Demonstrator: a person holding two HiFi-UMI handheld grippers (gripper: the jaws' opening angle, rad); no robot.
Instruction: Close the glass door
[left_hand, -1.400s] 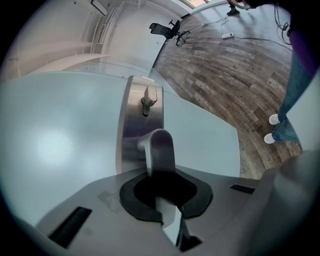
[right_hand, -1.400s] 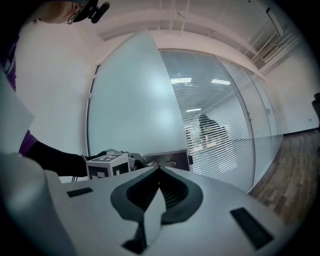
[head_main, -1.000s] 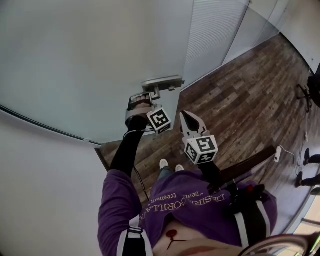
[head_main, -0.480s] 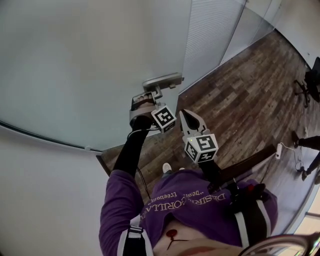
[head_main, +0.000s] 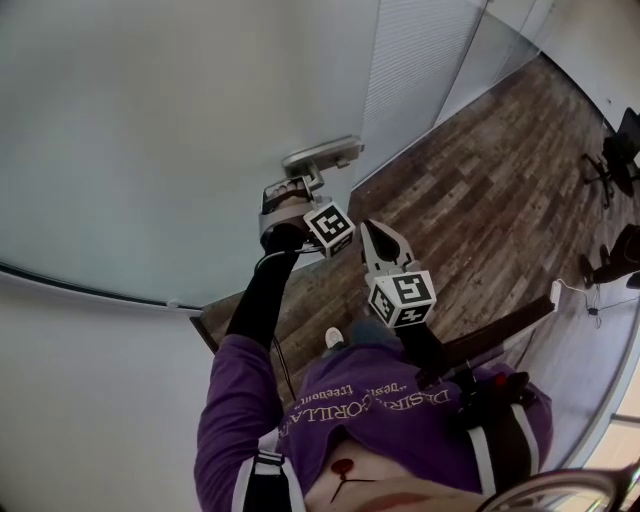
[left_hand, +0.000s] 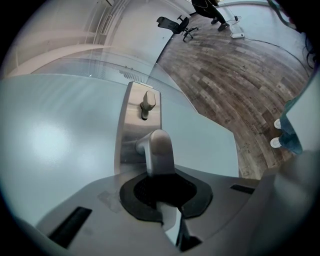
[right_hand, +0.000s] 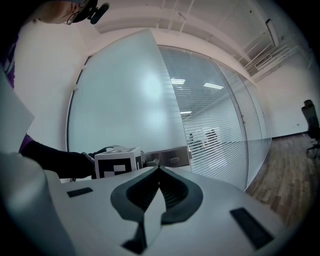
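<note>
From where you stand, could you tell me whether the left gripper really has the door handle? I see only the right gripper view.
Observer: Yes. The left gripper view shows the left gripper shut on the lever handle, which runs straight in between its jaws.
Operator: Thank you. Is my right gripper touching the door?
Observer: No. In the head view the right gripper hangs apart from the glass door, to the right of the left one, shut and empty.
Operator: Is anything touching the knob on that plate?
Observer: Nothing. The thumb-turn knob stands free on the metal plate, beyond the lever.
</note>
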